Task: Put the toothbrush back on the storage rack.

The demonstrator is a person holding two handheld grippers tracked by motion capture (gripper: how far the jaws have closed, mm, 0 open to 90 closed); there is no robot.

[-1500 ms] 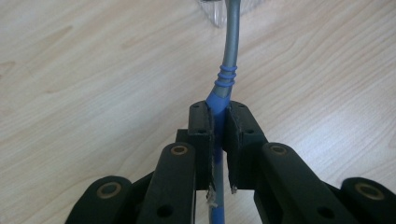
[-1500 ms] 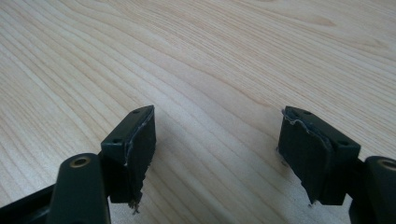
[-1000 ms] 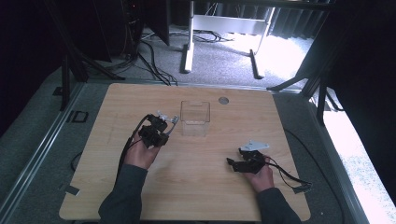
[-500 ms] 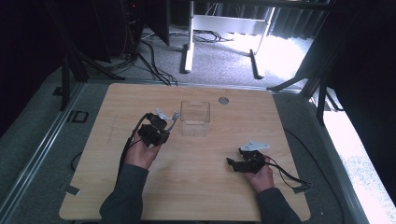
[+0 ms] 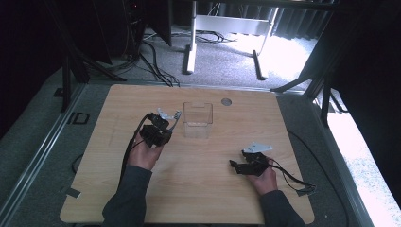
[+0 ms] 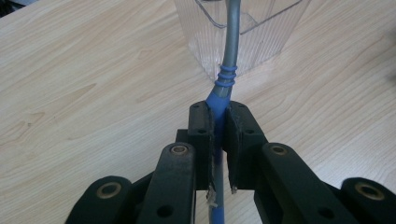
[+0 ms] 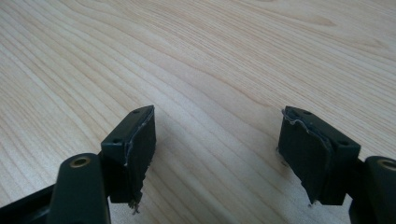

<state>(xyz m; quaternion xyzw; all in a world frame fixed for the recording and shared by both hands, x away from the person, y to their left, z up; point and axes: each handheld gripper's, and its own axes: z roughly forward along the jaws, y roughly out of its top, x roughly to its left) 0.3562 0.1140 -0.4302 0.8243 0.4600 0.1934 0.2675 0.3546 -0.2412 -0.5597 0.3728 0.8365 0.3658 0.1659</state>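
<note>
A: What is your left tool (image 6: 218, 135) holding?

B: I am clamping a utensil (image 6: 227, 70) by its blue handle, jaws narrow around it. The handle is giving way to a grey metal shank past three blue ribs, and the shank is leaning against the clear plastic container (image 6: 261, 32) near the bench (image 5: 142, 198) middle.

A: The working end?

B: It is cut off at the frame top; I cannot tell its type. My right tool (image 7: 217, 149) is resting wide, holding nothing.
</note>
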